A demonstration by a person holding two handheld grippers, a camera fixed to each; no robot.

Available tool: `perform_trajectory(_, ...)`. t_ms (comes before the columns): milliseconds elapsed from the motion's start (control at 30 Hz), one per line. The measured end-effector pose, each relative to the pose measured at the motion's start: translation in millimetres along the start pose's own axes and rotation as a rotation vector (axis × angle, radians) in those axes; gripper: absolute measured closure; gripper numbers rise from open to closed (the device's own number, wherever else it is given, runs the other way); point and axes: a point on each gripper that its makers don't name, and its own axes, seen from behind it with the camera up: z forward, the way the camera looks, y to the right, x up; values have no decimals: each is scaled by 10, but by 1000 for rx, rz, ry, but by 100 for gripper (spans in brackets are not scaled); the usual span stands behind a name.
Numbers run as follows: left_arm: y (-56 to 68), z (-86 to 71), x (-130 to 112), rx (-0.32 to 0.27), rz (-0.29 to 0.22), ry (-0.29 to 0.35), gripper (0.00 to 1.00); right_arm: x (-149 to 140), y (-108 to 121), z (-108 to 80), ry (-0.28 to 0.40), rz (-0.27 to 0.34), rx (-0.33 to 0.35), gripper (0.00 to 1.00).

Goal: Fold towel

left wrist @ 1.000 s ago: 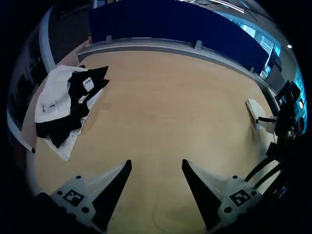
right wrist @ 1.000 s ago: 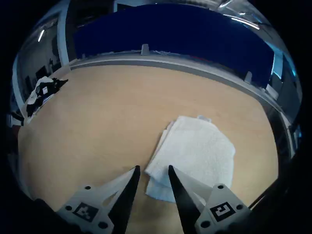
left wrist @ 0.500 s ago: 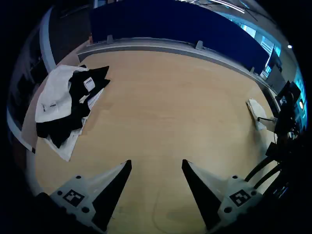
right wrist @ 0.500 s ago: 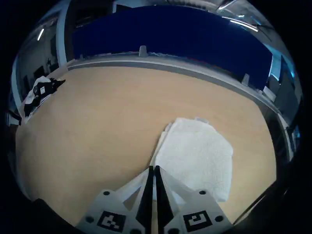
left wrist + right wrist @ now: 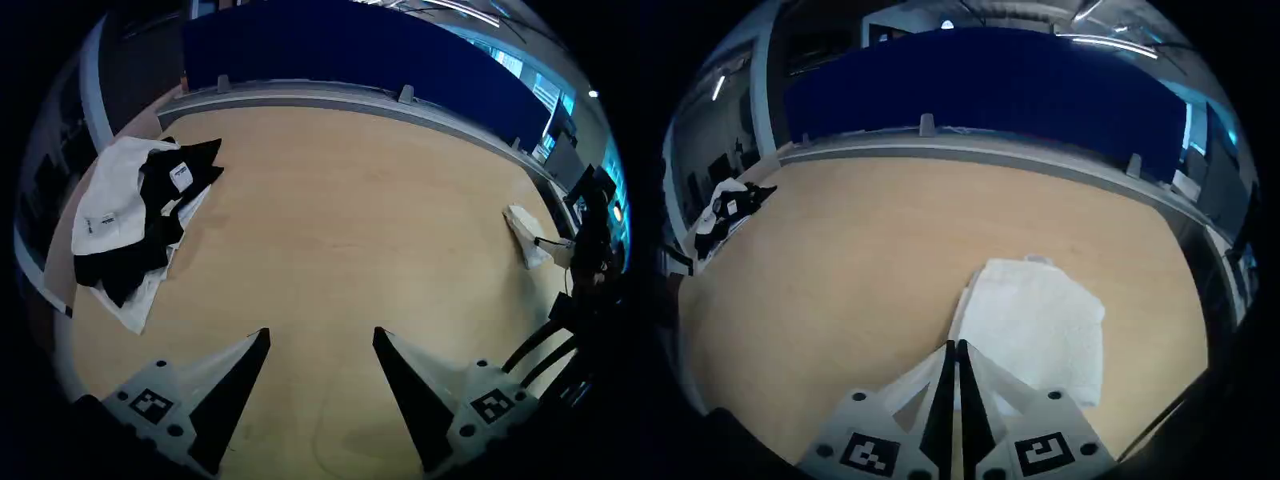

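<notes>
My right gripper (image 5: 958, 346) pinches the near corner of the folded white terry towel (image 5: 1036, 320), which I judge soft, light and droopy; my left gripper (image 5: 320, 330) hangs spread.

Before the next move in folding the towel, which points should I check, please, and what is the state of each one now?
1. Right gripper closed on the towel: ok, its fingers meet at the towel's near left edge.
2. Amount of cloth caught between the fingers: cannot tell.
3. Left gripper ready to help: not ok, it is open above the bare table, far from the towel.
4. Pile of clothes out of the way: ok, it lies at the opposite side of the table from the towel.
</notes>
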Motion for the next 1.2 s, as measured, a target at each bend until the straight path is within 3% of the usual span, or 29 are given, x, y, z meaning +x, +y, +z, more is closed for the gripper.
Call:
perform_trajectory(167, 17, 1, -10, -3, 2, 0, 4, -15, -15, -44, 10, 21, 9, 97)
perform_trajectory(400, 41, 27, -21, -5, 7, 0, 4, -363, -41, 27, -75, 23, 21, 97)
perform_trajectory(600, 43, 36, -3, -4, 10, 0, 4, -422, -44, 50, -95, 33, 30, 91)
perform_trajectory(667, 44, 43, 1, -4, 9, 0, 4, -400, -58, 27, -87, 38, 37, 82)
perform_trajectory(733, 48, 51, 3, -4, 9, -1, 4, -380, -64, -5, -79, 44, 41, 65)
perform_trajectory(933, 62, 67, 14, -5, 9, -1, 4, -258, 44, -112, -31, 68, 11, 29)
perform_trajectory(1067, 68, 74, 24, -5, 10, -2, 4, -190, 297, -153, 2, 89, -67, 15)
perform_trajectory(1200, 79, 79, 28, -7, 12, -2, 4, -246, 544, -153, -5, 97, -143, 11)
